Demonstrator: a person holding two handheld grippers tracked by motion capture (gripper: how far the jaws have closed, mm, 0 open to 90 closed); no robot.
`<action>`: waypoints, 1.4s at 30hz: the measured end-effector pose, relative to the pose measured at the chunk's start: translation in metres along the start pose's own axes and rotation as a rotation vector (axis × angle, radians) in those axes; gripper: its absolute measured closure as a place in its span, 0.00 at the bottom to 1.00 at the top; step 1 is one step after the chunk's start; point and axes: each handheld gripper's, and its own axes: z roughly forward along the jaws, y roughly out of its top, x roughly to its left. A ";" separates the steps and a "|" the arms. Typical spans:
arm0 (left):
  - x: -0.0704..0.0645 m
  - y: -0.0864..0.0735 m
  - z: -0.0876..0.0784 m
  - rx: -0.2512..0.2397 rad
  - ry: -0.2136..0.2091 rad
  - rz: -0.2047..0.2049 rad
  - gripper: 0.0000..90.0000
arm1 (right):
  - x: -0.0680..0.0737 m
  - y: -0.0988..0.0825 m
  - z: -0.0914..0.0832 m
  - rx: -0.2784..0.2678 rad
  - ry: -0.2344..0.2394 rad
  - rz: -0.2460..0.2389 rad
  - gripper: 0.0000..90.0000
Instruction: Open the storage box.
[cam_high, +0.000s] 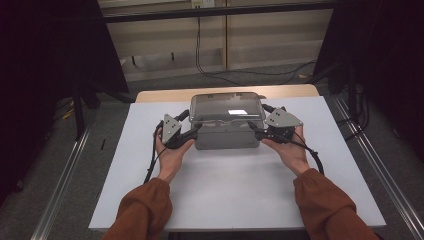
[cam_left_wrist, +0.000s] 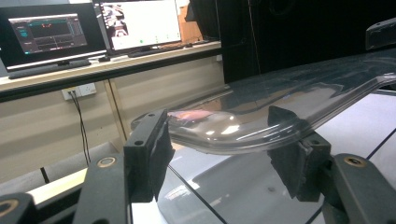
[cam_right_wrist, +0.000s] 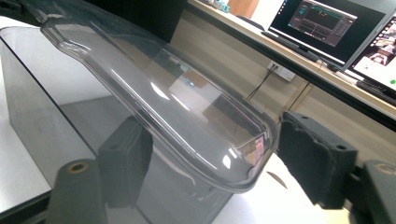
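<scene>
A grey box (cam_high: 227, 139) stands at the far middle of the white table (cam_high: 225, 190), under a clear plastic lid (cam_high: 227, 107). My left gripper (cam_high: 192, 129) is at the lid's left end. In the left gripper view the lid's rim (cam_left_wrist: 243, 135) lies between the two pads (cam_left_wrist: 152, 144), and both touch it. My right gripper (cam_high: 255, 127) is at the lid's right end. In the right gripper view the lid's rounded end (cam_right_wrist: 224, 154) sits between the jaws. One pad shows through the plastic, and the other pad (cam_right_wrist: 317, 163) stands a small gap off the rim.
Dark stands (cam_high: 80, 100) and metal rails (cam_high: 60, 185) flank the table. Cables (cam_high: 210, 70) run over the floor behind it. A bench with monitors (cam_left_wrist: 140, 23) and a wall socket (cam_left_wrist: 79, 91) lies beyond the table's far edge.
</scene>
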 end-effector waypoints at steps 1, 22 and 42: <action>0.001 0.001 0.000 -0.001 0.002 0.002 0.45 | 0.000 0.000 0.000 0.000 0.000 0.000 0.33; 0.008 0.023 0.016 -0.040 0.010 0.003 0.48 | -0.016 0.013 0.002 -0.091 0.012 0.050 0.54; 0.023 0.031 0.027 -0.032 0.020 0.002 0.50 | -0.033 0.016 0.008 -0.153 0.031 0.149 0.60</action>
